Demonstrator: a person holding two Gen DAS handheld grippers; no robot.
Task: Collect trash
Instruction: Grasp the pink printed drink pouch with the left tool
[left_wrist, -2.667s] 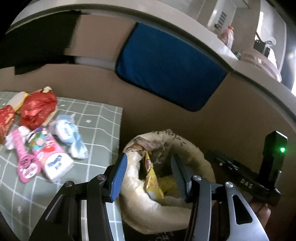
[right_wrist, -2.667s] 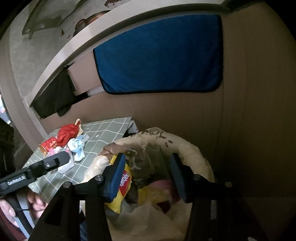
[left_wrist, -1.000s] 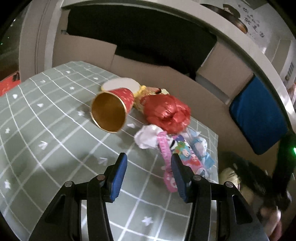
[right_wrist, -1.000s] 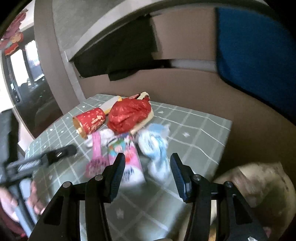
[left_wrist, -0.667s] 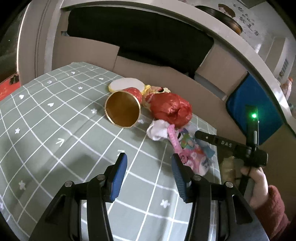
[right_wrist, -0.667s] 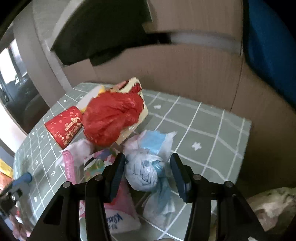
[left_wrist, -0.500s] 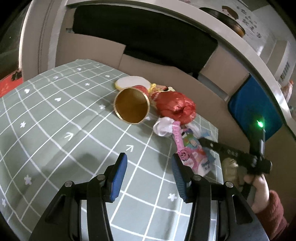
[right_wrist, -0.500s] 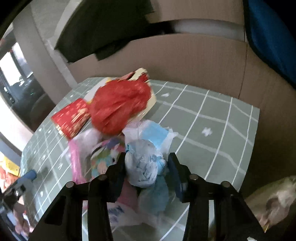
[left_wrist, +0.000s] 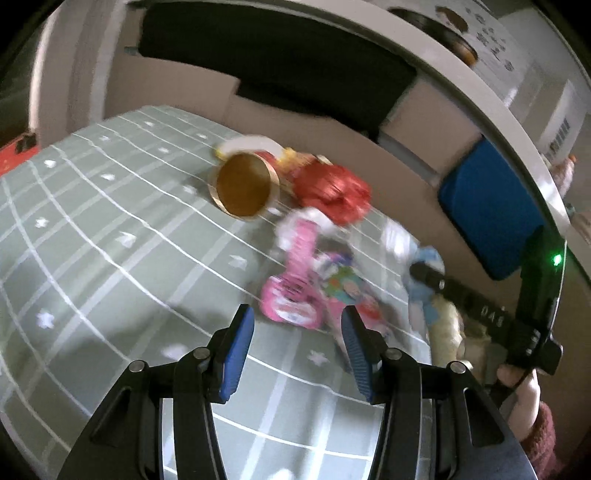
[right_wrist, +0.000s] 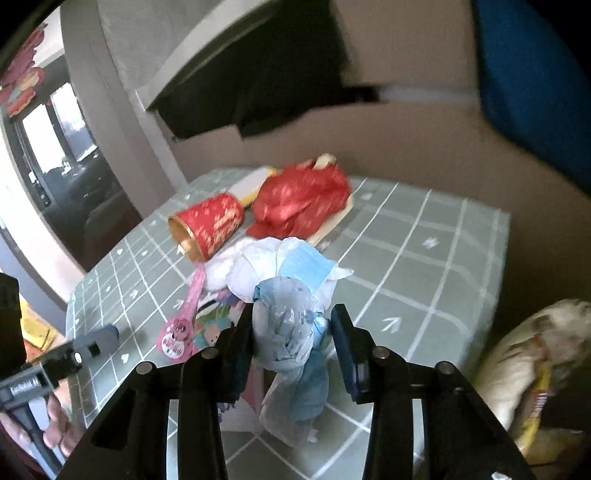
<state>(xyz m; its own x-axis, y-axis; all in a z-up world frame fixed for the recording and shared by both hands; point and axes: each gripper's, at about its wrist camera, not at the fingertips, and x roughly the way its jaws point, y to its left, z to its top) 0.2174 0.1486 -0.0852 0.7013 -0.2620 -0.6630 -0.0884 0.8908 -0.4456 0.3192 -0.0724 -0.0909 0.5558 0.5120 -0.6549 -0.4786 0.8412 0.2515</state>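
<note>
Trash lies clustered on a green grid-patterned tablecloth (right_wrist: 436, 258). The right gripper (right_wrist: 293, 338) has its jaws partly closed around a blue-and-white crumpled wrapper bundle (right_wrist: 291, 306); the left finger presses the bundle, while contact at the right finger cannot be confirmed. Whether the bundle is clear of the cloth cannot be told. Just beyond it sit a crumpled red foil bag (right_wrist: 299, 201) and a red paper cup (right_wrist: 208, 225) lying on its side, gold interior facing the left wrist camera. A pink packet (right_wrist: 184, 317) and a cartoon-printed tissue pack (left_wrist: 347, 291) lie beside the bundle. The left gripper (left_wrist: 297, 345) is above the cloth, jaws wide open and holding nothing, with the pink packet just ahead of its fingertips. A trash bin lined with a pale bag (right_wrist: 532, 350) stands past the table edge on the right, with wrappers inside.
</note>
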